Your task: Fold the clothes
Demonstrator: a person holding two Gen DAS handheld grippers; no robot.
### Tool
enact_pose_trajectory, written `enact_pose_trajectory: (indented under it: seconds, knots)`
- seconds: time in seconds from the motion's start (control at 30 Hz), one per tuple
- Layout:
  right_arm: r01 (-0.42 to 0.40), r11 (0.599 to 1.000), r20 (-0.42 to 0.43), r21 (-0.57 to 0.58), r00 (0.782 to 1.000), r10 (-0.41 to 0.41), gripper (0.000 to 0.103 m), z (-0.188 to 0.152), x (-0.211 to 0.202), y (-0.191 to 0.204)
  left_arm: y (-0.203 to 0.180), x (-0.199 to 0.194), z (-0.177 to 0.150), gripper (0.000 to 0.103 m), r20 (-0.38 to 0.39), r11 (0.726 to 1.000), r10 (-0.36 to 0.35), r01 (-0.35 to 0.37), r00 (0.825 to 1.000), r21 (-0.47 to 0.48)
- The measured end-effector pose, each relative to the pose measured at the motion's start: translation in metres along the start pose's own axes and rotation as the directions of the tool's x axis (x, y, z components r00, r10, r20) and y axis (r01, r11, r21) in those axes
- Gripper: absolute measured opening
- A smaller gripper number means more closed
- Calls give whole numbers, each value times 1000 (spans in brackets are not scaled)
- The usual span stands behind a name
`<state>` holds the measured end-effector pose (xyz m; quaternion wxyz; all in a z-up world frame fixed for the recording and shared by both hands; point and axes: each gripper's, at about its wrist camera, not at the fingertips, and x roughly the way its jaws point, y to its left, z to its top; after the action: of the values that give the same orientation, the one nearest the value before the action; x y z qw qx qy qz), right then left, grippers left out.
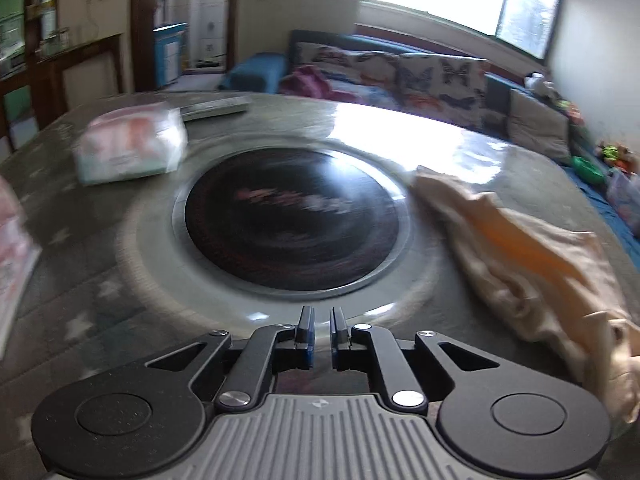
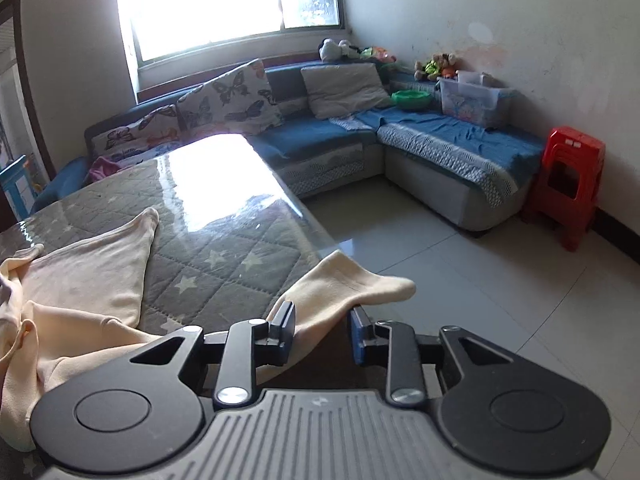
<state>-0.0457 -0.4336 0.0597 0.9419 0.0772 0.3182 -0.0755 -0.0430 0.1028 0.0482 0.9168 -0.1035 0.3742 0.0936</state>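
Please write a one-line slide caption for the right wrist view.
Right gripper, jaws open, straddles a corner of the cream garment hanging off the quilted table.

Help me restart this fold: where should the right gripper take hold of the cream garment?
Probably the cream garment's corner flap overhanging the table edge, approached from the floor side. It hangs free, so the right gripper's open jaws can straddle it.

Garment (image 2: 84,276) on table (image 2: 224,264), sofa (image 2: 320,140) behind, stool (image 2: 568,184) right
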Motion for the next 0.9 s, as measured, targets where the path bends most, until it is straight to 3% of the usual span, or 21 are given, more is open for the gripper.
enact_pose_trajectory:
  seconds: [0.1,0.2,0.33,0.43,0.63,0.8,0.9]
  knots:
    - [-11,999,36,-35,999,12,37,4,-9,8,-28,10,16,40,26,999,-28,27,999,37]
    - [-47,997,61,-61,997,50,44,8,-13,19,-61,21,37,53,47,996,-46,42,998,79]
    - [-76,992,99,-99,991,86,49,13,-18,31,-98,47,64,57,54,993,-58,52,997,108]
    - [-85,990,117,-114,988,98,59,17,-22,37,-119,71,79,60,32,993,-45,41,998,109]
    - [-105,987,100,-119,988,117,60,16,-22,37,-136,107,80,57,-22,991,23,-19,1000,134]
    - [-122,984,65,-132,989,132,60,9,-15,42,-133,115,72,32,-49,992,28,-22,998,126]
    - [-137,980,55,-142,988,146,60,6,-13,48,-131,114,70,24,-44,991,31,-25,999,129]
